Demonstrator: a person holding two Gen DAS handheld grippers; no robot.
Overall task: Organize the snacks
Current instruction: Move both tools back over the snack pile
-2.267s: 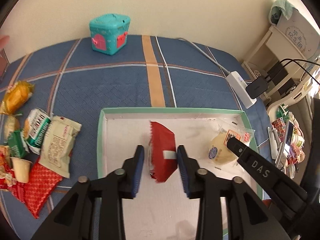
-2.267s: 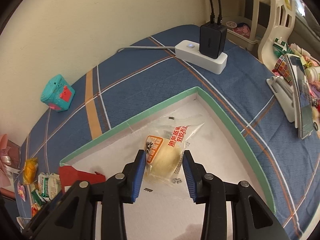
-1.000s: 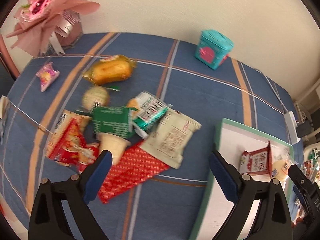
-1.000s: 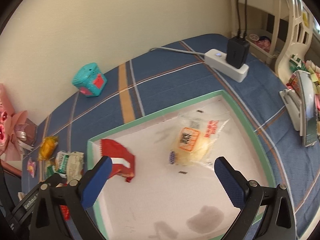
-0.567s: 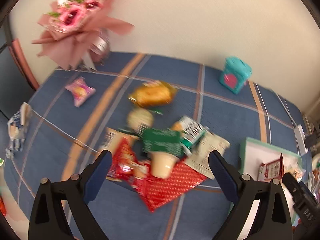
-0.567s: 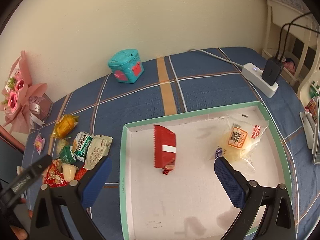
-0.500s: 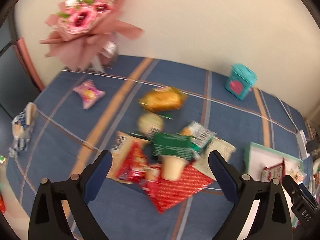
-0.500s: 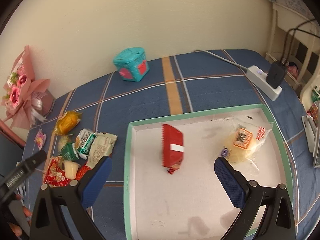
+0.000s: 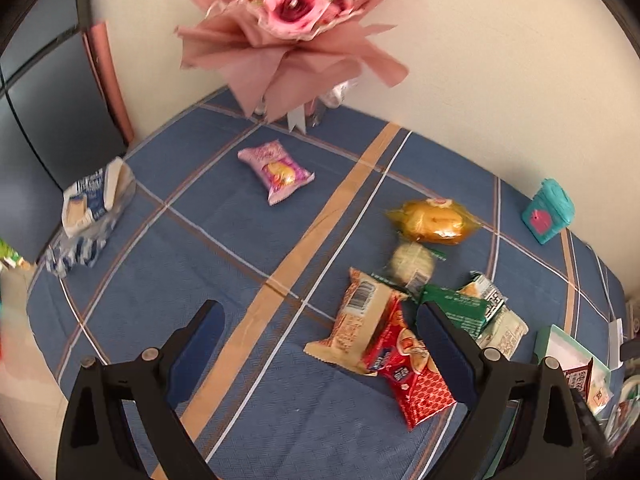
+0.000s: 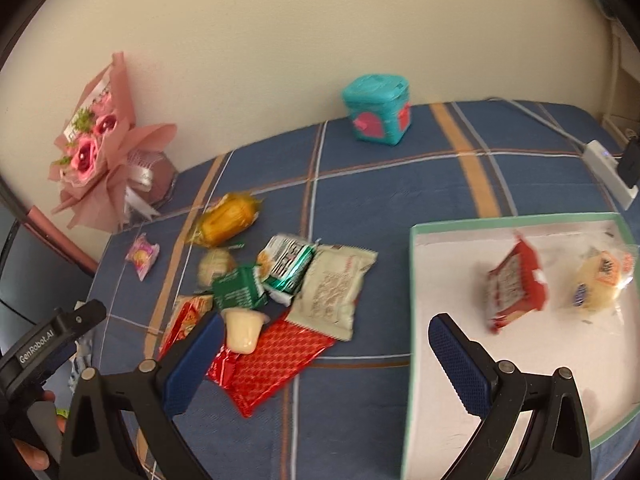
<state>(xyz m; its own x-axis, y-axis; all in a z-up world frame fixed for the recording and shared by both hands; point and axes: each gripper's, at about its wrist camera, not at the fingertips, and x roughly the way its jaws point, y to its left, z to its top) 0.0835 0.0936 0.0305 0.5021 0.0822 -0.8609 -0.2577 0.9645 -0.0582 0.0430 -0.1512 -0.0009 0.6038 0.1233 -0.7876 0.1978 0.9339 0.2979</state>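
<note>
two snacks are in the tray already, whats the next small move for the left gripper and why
Probably lower the open left gripper onto the red packet at the near edge of the loose pile. It is empty, that packet lies closest to its fingers on the blue cloth, and the tray holds only two snacks.

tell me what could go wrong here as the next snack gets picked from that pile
The snacks overlap: the green packet lies on the jelly cup, which sits on the red honeycomb packet. With the right hand-held gripper wide open, closing could catch two items or knock the cup over. The red pouch in the tray looks propped on its edge, so dropping another snack beside it may tip it.
</note>
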